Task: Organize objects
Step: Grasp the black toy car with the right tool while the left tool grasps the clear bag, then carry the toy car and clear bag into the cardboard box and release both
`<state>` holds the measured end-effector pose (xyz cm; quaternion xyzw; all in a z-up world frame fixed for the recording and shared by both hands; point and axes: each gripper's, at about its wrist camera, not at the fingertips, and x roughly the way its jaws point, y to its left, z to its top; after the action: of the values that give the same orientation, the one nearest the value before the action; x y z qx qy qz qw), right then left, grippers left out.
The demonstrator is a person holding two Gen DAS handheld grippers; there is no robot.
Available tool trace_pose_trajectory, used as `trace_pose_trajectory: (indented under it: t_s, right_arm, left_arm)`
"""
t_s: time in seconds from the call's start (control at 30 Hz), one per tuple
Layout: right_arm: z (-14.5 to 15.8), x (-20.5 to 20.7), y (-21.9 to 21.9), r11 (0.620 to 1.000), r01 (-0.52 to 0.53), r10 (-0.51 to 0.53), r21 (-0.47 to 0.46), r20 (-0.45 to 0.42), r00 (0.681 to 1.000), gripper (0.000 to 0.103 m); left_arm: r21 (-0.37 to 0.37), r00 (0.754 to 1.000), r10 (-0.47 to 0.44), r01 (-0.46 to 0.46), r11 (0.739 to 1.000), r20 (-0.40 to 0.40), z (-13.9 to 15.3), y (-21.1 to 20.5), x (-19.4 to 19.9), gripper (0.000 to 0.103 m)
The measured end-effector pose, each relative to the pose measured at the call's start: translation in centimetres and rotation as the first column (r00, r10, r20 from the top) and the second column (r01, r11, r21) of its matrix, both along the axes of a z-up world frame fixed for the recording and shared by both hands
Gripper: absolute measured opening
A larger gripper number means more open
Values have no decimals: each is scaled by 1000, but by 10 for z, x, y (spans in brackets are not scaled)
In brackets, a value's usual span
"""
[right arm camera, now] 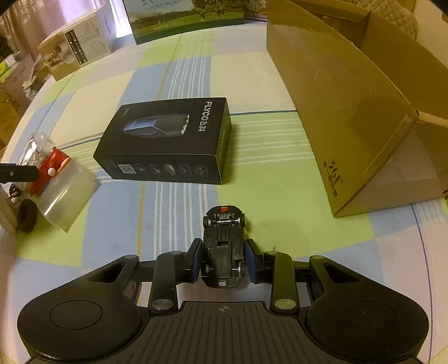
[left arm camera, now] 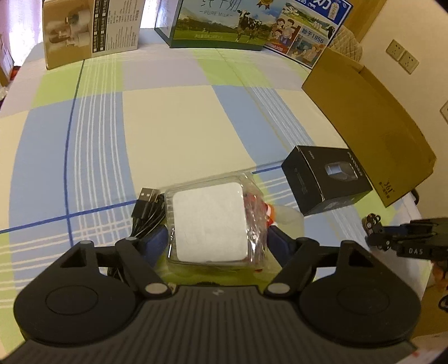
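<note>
A checked cloth (left arm camera: 168, 117) in cream, pale blue and green is spread over the surface, with thin dark blue lines crossed through it. In the left wrist view, a bundle of black cable (left arm camera: 147, 207) with USB plugs is seen just left of the left fingers. The left gripper (left arm camera: 217, 238) is clamped on a clear plastic packet (left arm camera: 210, 221) with a white square face, which is held between the blue pads. A black box (left arm camera: 324, 179) lies ahead and to the right of those fingers, on the cloth. Far ahead, printed cartons (left arm camera: 221, 25) are lined along the back edge of the cloth, and wall sockets (left arm camera: 401, 56) are seen on the cream wall at far right.

In the right wrist view, a red-topped clear item (right arm camera: 60, 182) is seen far to the left of the fingers. The black box (right arm camera: 168, 140) lies ahead and slightly left. The right gripper (right arm camera: 224, 264) is closed on a small black toy car (right arm camera: 224, 249), which is held belly-up between the pads. An open brown cardboard box (right arm camera: 350, 106) stands ahead and to the right, on the cloth.
</note>
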<state>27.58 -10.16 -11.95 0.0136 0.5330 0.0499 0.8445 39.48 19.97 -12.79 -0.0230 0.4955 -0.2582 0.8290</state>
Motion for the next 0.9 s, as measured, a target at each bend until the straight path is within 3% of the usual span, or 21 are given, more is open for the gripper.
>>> trace_pose_trajectory:
  t_s: [0.1,0.57,0.7,0.9]
  right_arm:
    - [0,0,1,1000,3,-3,-3,1,1000,29]
    - [1,1,-2,1000,13,-13,4,3,1000,29]
    - [1,2,-1,1000,13,-13,1,4,1000,29]
    - [4,-2,-2,1000,-5,4,18,18,1000,29]
  left_arm:
    - [-21,999,4,-5,1000,-32,-6,2,7,80]
    - [-135,989,51,-70,988,-142,-17,15,21,78]
    - [-142,988,75,-94,985,-135,-16,11,20,72]
    - [-59,994,102,-105,993,-47,1,1,8,72]
